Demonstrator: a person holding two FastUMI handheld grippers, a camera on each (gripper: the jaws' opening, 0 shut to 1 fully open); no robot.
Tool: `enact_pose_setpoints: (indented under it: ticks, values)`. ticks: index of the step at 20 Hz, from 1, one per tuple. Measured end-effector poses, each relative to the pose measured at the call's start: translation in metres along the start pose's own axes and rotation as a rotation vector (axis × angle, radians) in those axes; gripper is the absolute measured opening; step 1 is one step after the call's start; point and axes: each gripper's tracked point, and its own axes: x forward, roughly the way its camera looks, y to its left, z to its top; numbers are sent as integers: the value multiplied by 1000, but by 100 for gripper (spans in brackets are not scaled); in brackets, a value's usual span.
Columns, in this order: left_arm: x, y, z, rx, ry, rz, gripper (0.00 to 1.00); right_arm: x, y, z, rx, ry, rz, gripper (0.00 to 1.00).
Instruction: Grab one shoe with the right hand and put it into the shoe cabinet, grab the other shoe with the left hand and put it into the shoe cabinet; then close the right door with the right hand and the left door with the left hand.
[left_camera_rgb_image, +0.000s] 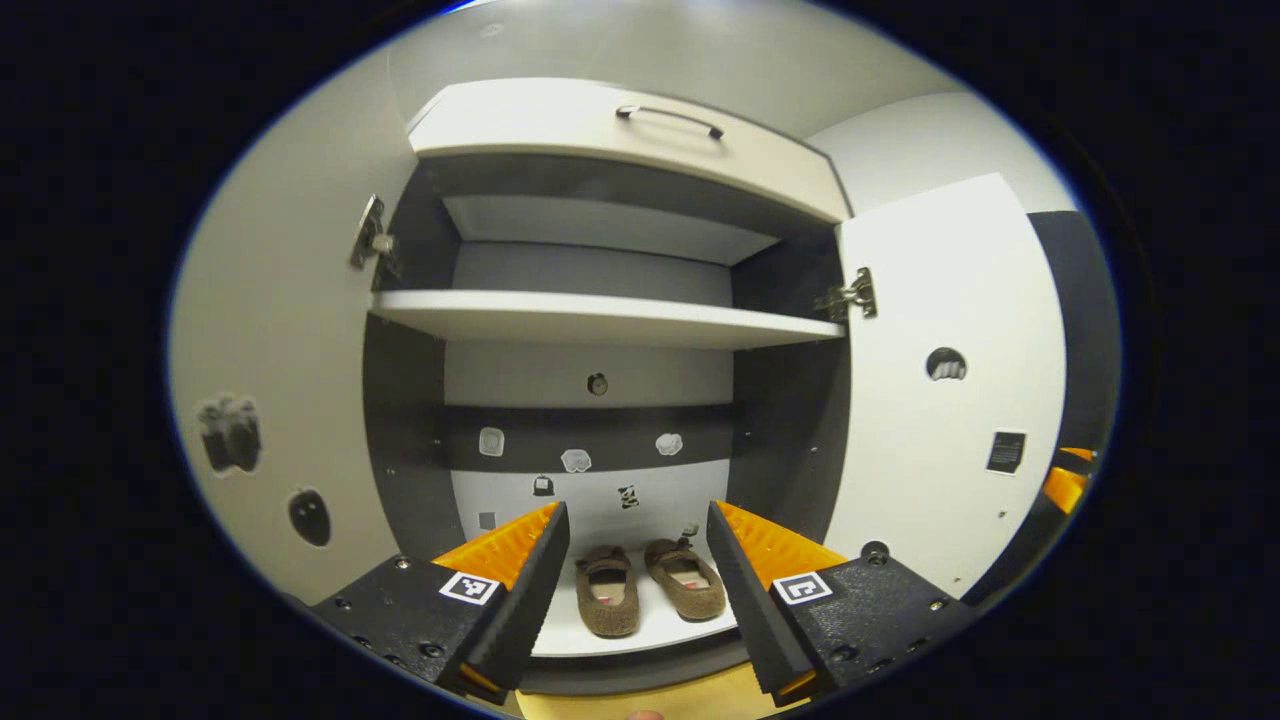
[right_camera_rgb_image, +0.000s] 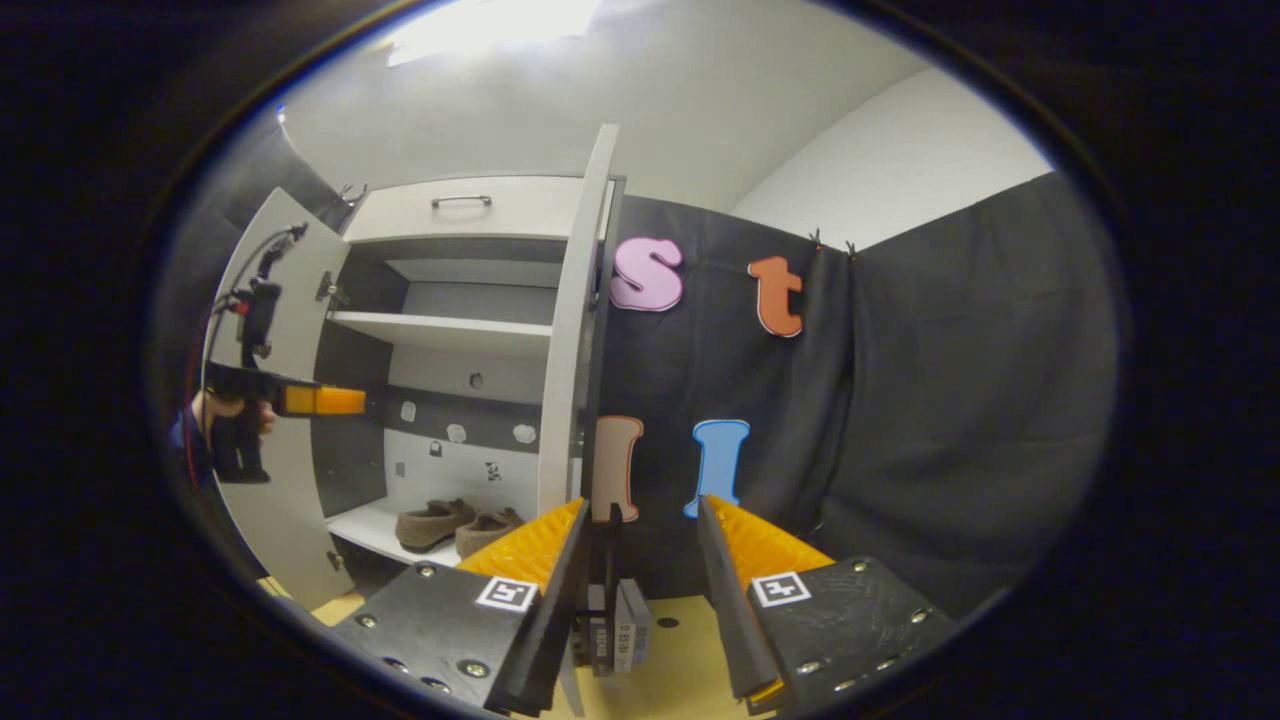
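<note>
With both doors swung wide, stood open to the booth: shoe cabinet (left_camera_rgb_image: 600, 320), its pale middle shelf (left_camera_rgb_image: 600, 318) bare, its top drawer front carrying a dark handle (left_camera_rgb_image: 668, 118). Lay side by side on the bottom shelf (left_camera_rgb_image: 640, 625), toes toward the opening: two brown shoes, left shoe (left_camera_rgb_image: 607, 590) and right shoe (left_camera_rgb_image: 686, 577), just beside each other, heels near the back panel. Seen again in the right gripper view, low inside the cabinet: the same pair (right_camera_rgb_image: 455, 525).

Hovered in front of the opening, clear of the shelf edge: left gripper (left_camera_rgb_image: 638, 560), fingers spread wide apart, nothing between them, the shoes framed in the gap farther off. Appeared too in the right gripper view at the far left, held by a hand (right_camera_rgb_image: 212, 412) and pointing into the cabinet: that same left gripper (right_camera_rgb_image: 340, 401).

Hung beside the outer edge of the right door (right_camera_rgb_image: 575, 330): right gripper (right_camera_rgb_image: 640, 545), fingers parted wide, gripping nothing; the door's thin edge rose above the near finger, contact not clear. Stood folded back on the other side: left door (left_camera_rgb_image: 280, 340), with small dark stickers on its inner face. Showed below the fingers: a strip of yellowish floor (right_camera_rgb_image: 670, 640).
</note>
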Motion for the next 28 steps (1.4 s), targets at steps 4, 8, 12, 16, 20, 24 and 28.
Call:
enact_pose_setpoints:
  ticks: [4,8,12,16,20,24,28]
  values:
    - [-43,3,7,-5,10,3,84,8,-4,-11,-41,28,3,64]
    - [-78,4,-2,-41,54,-30,84,16,11,-13,-6,49,56,64]
    - [-103,19,0,13,54,8,84,16,18,-9,-22,48,71,63]
    - [-114,20,3,18,43,28,84,19,32,-8,18,53,121,63]
    - [-116,19,-5,-36,49,25,84,19,33,-7,-11,45,118,63]
    - [-120,14,-8,-68,57,17,84,19,41,-6,13,61,150,63]
    - [-123,9,-9,-91,56,7,84,19,76,-5,47,67,261,63]
